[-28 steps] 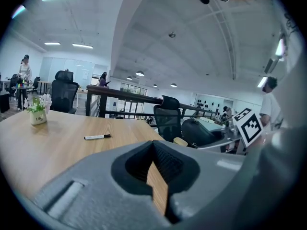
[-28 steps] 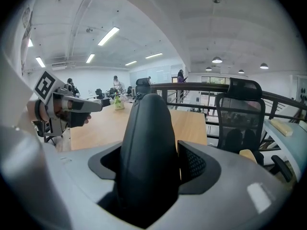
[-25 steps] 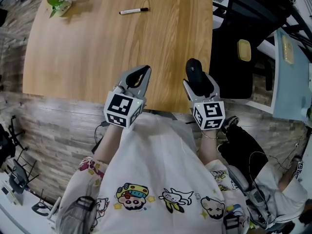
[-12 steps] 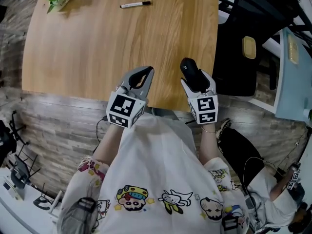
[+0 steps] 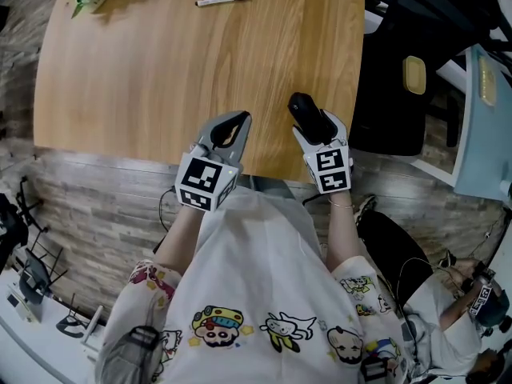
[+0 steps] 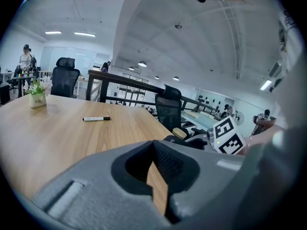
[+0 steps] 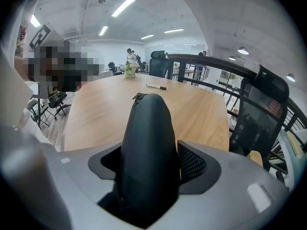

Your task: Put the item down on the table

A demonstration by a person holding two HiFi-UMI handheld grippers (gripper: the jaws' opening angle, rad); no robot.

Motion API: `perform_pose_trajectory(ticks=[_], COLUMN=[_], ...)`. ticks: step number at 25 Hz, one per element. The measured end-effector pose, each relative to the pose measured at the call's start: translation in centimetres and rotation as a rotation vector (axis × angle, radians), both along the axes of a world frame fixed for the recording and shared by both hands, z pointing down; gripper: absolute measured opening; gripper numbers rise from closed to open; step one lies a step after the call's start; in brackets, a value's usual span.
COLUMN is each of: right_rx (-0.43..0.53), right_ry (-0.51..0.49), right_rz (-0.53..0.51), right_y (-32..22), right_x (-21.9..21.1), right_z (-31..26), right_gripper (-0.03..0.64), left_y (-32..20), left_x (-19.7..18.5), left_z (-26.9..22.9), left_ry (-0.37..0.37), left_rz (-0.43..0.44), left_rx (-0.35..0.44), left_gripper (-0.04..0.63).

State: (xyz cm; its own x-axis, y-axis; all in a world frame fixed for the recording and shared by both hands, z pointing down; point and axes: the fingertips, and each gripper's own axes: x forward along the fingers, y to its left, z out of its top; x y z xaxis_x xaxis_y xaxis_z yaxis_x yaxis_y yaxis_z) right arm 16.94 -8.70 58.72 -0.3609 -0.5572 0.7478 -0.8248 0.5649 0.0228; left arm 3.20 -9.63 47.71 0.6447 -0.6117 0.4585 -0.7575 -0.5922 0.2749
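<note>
Fingers of right gripper point(image 5: 320, 129) clench one black pouch point(image 5: 307, 110); left gripper point(image 5: 228, 126) fingers meet, empty; one marker point(image 5: 222, 0) beyond.

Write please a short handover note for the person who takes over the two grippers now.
Left gripper: shut, empty, at the near edge of the wooden table.
Right gripper: shut on the black zippered case, over the table's near right corner.
Done: the case is over the table.
Left: lower it onto the wood, open the jaws, draw back.
Marker pen lies at the far side, well away.
</note>
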Motion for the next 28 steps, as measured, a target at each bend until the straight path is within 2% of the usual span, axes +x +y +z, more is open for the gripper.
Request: perform_pose_trajectory(ticks=[9,16,24,28], right_rx=[-0.030,-0.045,-0.053,-0.067], right_ry=[0.060,0.069,0.036,0.015], right_rz=[-0.053,-0.065,-0.058,-0.059], right_y=[-0.3,-0.4,-0.2,0.1], right_x=[-0.6,-0.7,-1.3,-1.5], right_z=[2.0,2.8,3.3,3.4], right_gripper=[0.327,0.327,0.328,0.353], left_y=[0.3,0.7,0.8,0.9], left_x=[-0.3,-0.2,-0.6,-0.8], left_z=[0.9,1.1,1.2,1.2], left_ry=[-0.007,-0.009,-0.010,-0.010], left_rz=[-0.007,-0.001,-0.006,-0.007], left_rx=[-0.024,-0.028,-0.033,-0.030], left_gripper=[-0.001,-0.002,-0.001,-0.001])
